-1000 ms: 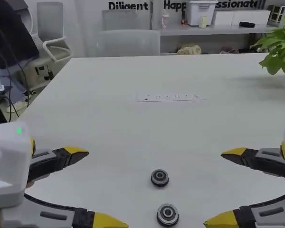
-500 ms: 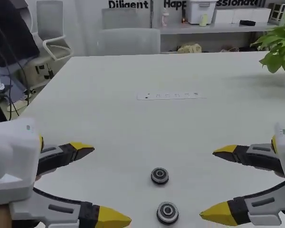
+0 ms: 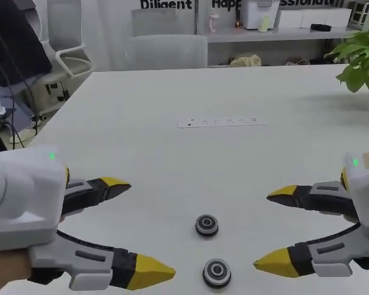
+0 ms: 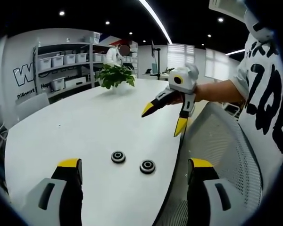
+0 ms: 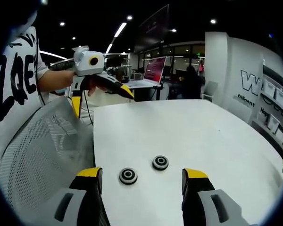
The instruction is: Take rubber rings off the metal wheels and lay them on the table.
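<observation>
Two small metal wheels with black rubber rings lie flat on the white table near its front edge: the far wheel [image 3: 206, 225] [image 4: 118, 157] [image 5: 160, 162] and the near wheel [image 3: 217, 272] [image 4: 147, 166] [image 5: 128, 175]. My left gripper [image 3: 144, 227] [image 4: 134, 165] [image 5: 100, 98] hovers open to the left of them, with nothing between its yellow-tipped jaws. My right gripper [image 3: 270, 228] [image 5: 141, 175] [image 4: 162, 120] hovers open to their right, also holding nothing. Both grippers point inward at the wheels, a short gap away.
A flush power strip [image 3: 222, 124] sits mid-table. A potted plant [image 3: 360, 58] stands at the table's far right. Chairs [image 3: 166, 52] line the far side, and a mesh chair [image 4: 221, 146] is by the near edge. A laptop [image 5: 153, 70] rests at the left end.
Both grippers have moved inward toward the wheels, narrowing the gap between them. The wheels lie where they were.
</observation>
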The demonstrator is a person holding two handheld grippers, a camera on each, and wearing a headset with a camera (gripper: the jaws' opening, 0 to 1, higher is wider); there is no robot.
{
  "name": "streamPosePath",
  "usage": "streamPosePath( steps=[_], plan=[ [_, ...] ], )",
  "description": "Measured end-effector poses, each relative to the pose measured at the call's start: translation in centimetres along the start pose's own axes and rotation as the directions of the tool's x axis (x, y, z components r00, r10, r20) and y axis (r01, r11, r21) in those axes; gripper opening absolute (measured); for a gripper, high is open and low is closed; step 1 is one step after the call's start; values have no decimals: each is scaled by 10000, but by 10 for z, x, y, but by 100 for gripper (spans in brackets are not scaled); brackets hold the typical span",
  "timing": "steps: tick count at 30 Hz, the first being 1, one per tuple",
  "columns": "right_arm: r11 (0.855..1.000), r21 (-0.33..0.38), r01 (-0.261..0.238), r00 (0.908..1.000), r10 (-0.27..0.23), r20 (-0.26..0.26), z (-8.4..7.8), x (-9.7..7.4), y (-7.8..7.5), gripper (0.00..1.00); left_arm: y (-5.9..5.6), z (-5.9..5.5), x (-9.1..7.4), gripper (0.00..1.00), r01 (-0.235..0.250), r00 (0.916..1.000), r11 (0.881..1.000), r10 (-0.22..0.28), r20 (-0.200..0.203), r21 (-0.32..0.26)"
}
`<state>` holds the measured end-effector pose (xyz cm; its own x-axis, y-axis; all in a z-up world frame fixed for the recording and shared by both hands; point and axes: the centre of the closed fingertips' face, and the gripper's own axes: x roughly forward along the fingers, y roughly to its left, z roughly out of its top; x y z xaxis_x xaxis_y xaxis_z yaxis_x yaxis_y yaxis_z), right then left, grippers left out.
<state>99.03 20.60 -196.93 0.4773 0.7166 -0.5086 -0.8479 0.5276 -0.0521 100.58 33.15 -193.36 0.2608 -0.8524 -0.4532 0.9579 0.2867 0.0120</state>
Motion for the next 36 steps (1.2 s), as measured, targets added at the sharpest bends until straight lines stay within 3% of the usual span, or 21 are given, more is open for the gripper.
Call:
streamPosePath(
  steps=[19,24,36],
  plan=[
    [9966,-219,-795,9962,786,-385,-7,18,2,63,-1,-6,21,82,608,9979,9979,-603,-237,221],
    [9922,-609,-1084,9919,1039,-732,-12,24,6,61,-2,-10,28,81,794,9958,9962,-777,-489,349],
    [9835,-749,-1647,9816,1560,-1103,-21,38,13,56,-3,-19,43,73,1259,9892,9915,-1230,-802,327]
  ],
)
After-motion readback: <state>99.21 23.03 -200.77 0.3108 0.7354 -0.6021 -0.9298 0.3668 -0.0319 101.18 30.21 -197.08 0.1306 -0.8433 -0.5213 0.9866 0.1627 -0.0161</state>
